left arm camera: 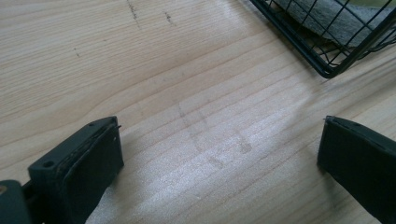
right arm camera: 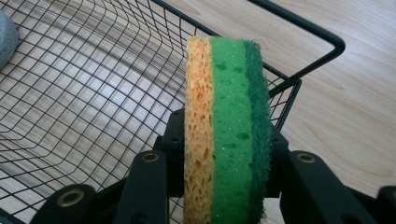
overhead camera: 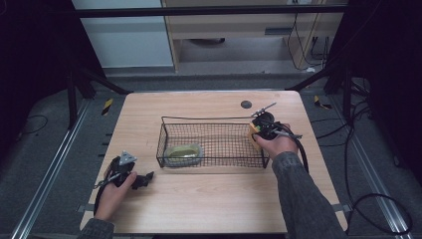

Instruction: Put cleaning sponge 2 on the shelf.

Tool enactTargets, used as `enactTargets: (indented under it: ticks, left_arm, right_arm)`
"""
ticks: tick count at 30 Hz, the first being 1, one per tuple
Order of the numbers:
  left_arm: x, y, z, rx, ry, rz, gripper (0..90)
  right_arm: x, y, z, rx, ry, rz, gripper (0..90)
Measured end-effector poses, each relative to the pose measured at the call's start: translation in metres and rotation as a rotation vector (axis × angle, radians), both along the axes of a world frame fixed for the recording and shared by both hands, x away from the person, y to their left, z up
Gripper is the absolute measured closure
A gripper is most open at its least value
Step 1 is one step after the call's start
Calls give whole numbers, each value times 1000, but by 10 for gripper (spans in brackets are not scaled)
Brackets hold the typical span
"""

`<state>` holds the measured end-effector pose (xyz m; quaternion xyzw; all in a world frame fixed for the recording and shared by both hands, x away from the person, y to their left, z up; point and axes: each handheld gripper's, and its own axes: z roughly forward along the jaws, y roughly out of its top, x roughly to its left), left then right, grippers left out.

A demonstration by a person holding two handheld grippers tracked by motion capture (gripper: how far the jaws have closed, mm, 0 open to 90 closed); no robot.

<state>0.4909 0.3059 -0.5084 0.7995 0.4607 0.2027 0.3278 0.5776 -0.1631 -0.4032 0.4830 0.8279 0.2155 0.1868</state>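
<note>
A wooden table (overhead camera: 209, 199) seen from above, with a person's forearms reaching in from the near edge. At the left, the left hand rests on the tabletop holding the left gripper (overhead camera: 144, 178), which lies low near the front left part of the table, apart from the basket. In the left gripper view its two black jaws stand wide apart over bare wood with nothing between them, so this hand appears parked out of the way while the other one works.

In the middle sits a black wire basket (overhead camera: 214, 118), rectangular and open-topped. Inside its left end lies a pale grey-green pad (overhead camera: 183, 153), flat on the mesh floor.

At the right, the right hand holds the right gripper (overhead camera: 260, 133) at the basket's right end wall, pointing in toward the basket. Its jaws are closed firmly on a sponge (right arm camera: 227, 126), gripping it by its two broad faces so it stands on edge. The sponge has three layers: orange porous foam, bright green foam, and a dark green scouring layer. In the right gripper view it sits over the basket's right corner, with the mesh floor beyond and below it. Held upright like this, the sponge looks ready to be lowered into the empty right part of the basket, well clear of the pad; it is not yet resting on the mesh
</note>
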Motion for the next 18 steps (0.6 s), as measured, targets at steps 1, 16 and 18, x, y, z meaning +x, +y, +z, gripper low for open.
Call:
enactTargets:
  ticks: [1, 16, 18]
  left_arm:
    - [0, 0, 0, 0, 0, 0, 0]
    - [0, 0, 0, 0, 0, -1, 0]
    - [0, 0, 0, 0, 0, -3, 0]
  right_arm:
    - [0, 0, -1, 2, 2, -2, 640]
    - [5, 5, -18, -20, 26, -6, 639]
    - [5, 7, -20, -24, 30, -7, 637]
